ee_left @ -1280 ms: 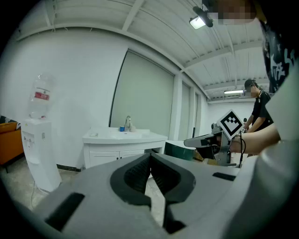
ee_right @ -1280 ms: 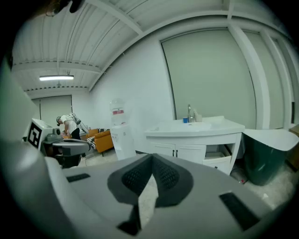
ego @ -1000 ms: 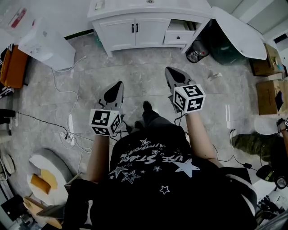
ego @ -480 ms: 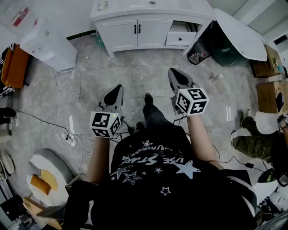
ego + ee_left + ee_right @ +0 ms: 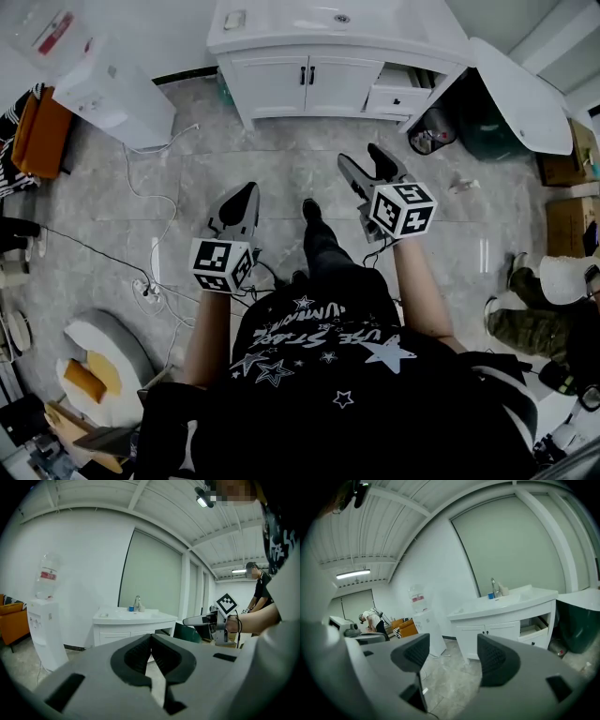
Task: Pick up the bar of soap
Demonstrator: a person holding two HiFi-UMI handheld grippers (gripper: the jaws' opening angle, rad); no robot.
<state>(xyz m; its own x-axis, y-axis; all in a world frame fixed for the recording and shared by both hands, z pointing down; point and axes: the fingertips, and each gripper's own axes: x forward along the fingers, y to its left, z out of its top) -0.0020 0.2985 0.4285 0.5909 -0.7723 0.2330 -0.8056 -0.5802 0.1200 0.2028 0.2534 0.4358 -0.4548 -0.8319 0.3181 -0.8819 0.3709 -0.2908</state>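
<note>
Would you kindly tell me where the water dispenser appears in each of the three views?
Head view: water dispenser, upper left, on the floor.
Left gripper view: far left, bottle on top.
Right gripper view: just left of centre.
Shared landmark: the white sink vanity, right of it in every view.

A white vanity cabinet [image 5: 281, 77] stands top centre, a water dispenser [image 5: 117, 94] upper left, an orange sofa [image 5: 37, 136] at the left edge.
</note>
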